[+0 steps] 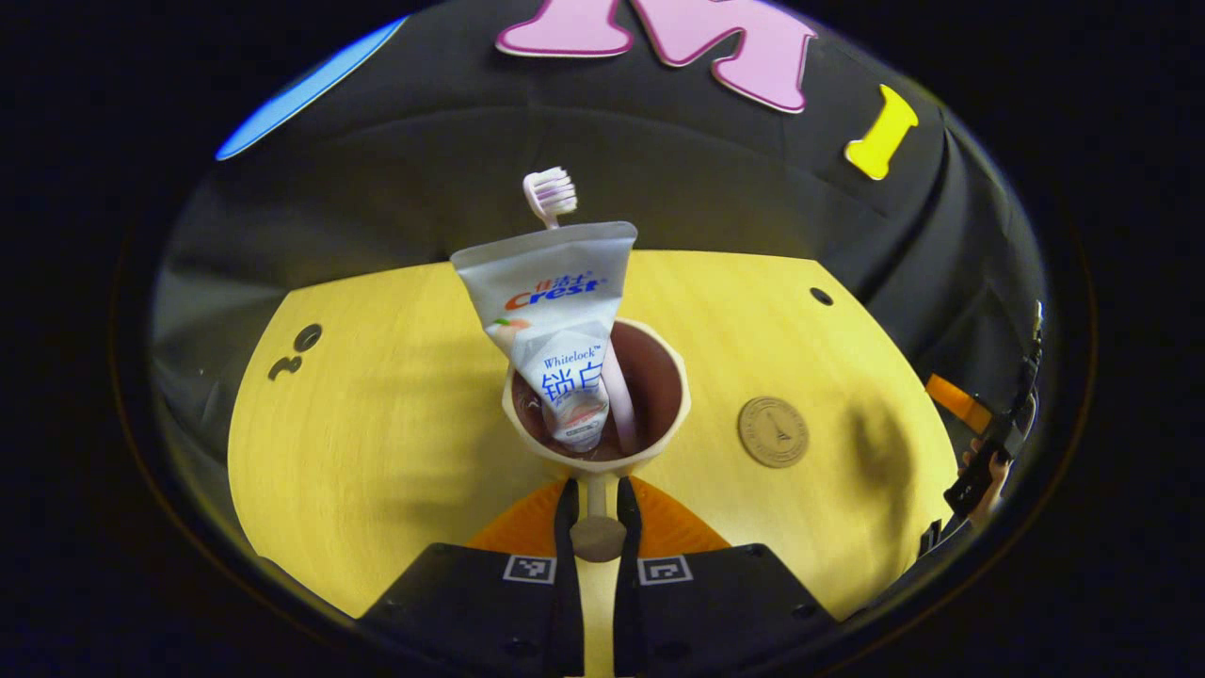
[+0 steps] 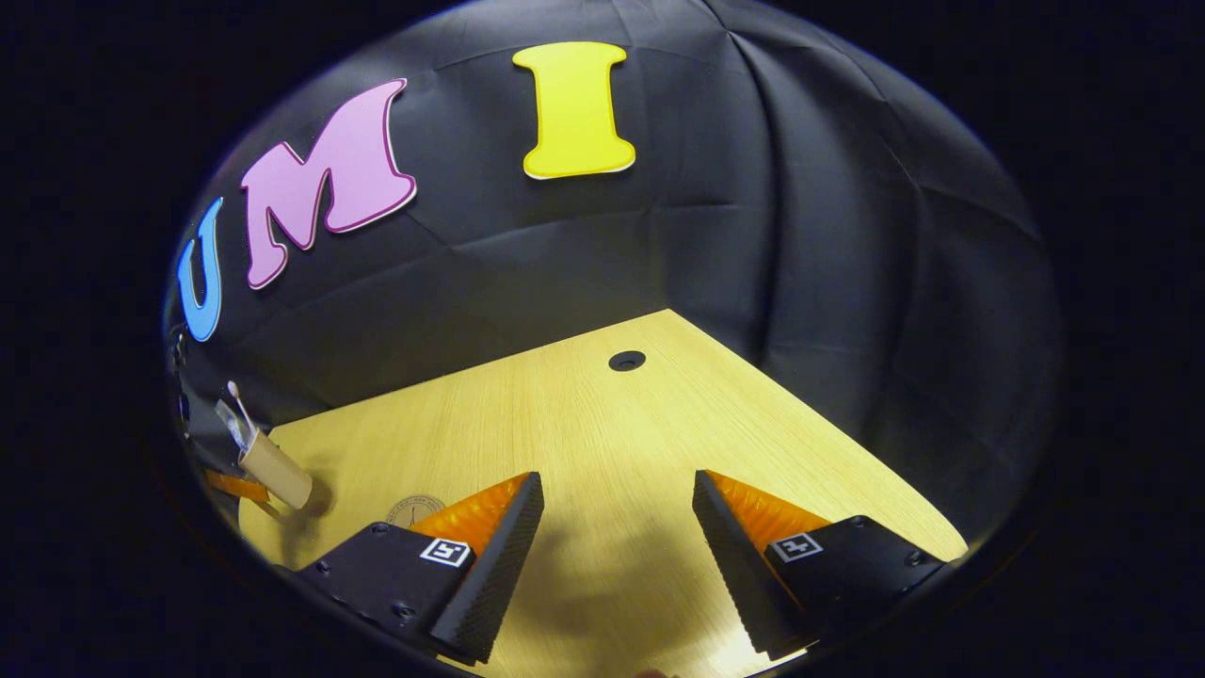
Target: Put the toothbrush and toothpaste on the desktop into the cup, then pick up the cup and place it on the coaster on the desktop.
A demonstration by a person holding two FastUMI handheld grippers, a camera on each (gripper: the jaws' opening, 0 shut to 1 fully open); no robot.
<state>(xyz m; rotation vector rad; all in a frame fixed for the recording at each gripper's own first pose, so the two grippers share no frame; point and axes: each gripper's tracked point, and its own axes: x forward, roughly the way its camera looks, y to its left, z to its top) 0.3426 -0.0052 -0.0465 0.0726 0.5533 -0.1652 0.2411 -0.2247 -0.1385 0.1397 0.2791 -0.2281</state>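
Note:
A beige cup (image 1: 650, 428) with a dark inside holds a white toothpaste tube (image 1: 551, 315) and a pale toothbrush (image 1: 550, 195), bristles up. My left gripper (image 1: 597, 513) is shut on the cup's handle (image 1: 597, 527), holding the cup above the yellow desktop (image 1: 377, 443). A round brown coaster (image 1: 773, 431) lies on the desktop to the cup's right. In the right gripper view the cup (image 2: 276, 468) hangs tilted at far left, and the coaster (image 2: 412, 509) peeks out by my finger. My right gripper (image 2: 617, 527) is open over bare desktop (image 2: 612, 433).
Small dark holes (image 1: 822, 296) mark the desktop, one near the far right edge and a pair (image 1: 297, 348) at the left; another hole (image 2: 627, 361) shows in the right gripper view. A hand holding the other gripper (image 1: 988, 461) sits at the right edge. Black cloth walls the back.

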